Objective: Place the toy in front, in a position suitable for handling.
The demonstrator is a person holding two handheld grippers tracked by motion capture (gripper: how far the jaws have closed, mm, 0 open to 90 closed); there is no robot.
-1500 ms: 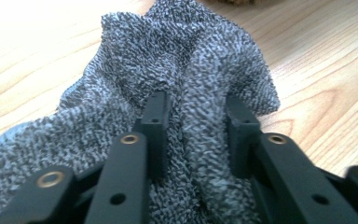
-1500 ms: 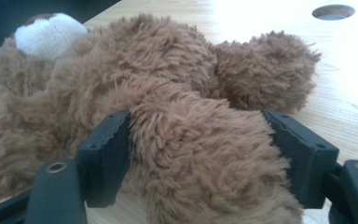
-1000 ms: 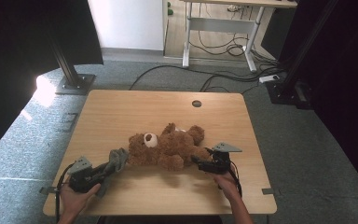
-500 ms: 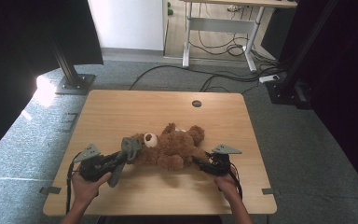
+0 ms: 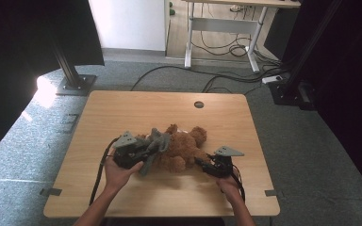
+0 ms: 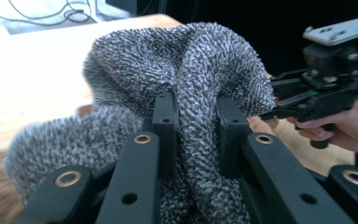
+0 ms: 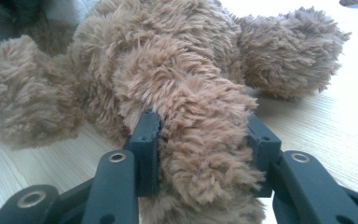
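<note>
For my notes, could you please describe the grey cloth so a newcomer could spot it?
On the wooden table, find the brown teddy bear lying near its front edge. The grey cloth is draped over its head end, pinched by the left gripper; it is knobbly and grey, not fluffy brown.

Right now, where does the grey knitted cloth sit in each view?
High view: grey knitted cloth left of centre, draped over the teddy bear's head end.
Left gripper view: centre, pinched between that tool's jaws.
Right gripper view: cannot tell; a dark blur at top left.
Shared landmark: the teddy bear.
</note>
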